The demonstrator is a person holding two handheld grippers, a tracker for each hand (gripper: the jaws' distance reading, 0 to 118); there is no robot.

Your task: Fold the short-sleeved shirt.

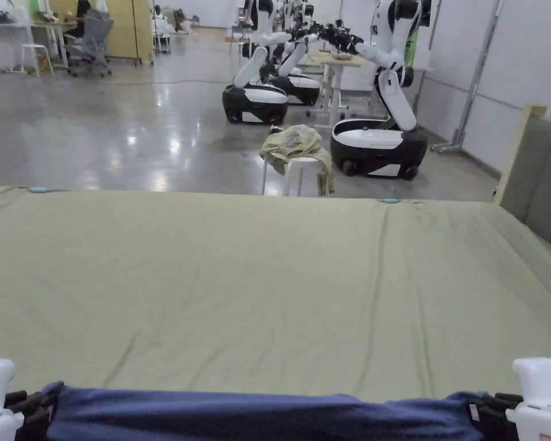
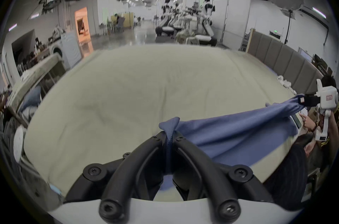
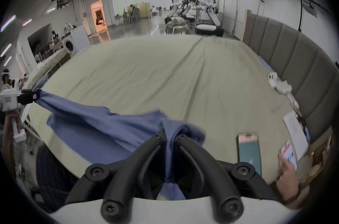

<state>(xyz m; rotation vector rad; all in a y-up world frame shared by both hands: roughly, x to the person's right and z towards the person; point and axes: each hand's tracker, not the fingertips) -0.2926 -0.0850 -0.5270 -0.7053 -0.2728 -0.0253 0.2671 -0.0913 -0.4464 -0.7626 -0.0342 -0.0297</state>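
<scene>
1. Left gripper view: my left gripper (image 2: 170, 133) has both jaws pressed together on a bunched corner of the blue shirt (image 2: 229, 133), and a small peak of cloth pokes up past the tips.
2. Right gripper view: my right gripper (image 3: 169, 134) is clamped the same way on the shirt's other end, with cloth pinched between both jaws.
3. Between the two grips the shirt hangs stretched in a band above the near edge of the bed (image 1: 268, 275); in the head view it runs along the bottom of the frame from one gripper to the other.
4. On the green sheet, just right of my right gripper, lies a phone (image 3: 249, 151); further right sit a booklet (image 3: 295, 134) and a white cable with plugs (image 3: 278, 85) near the padded grey headboard (image 3: 293, 55).
5. Another person's hand (image 3: 288, 185) rests at the bed's near right corner.
6. Beyond the bed stands a white stool (image 1: 300, 172) draped with a yellowish cloth (image 1: 294, 143), and white robots (image 1: 383, 132) are parked on the shiny floor.
</scene>
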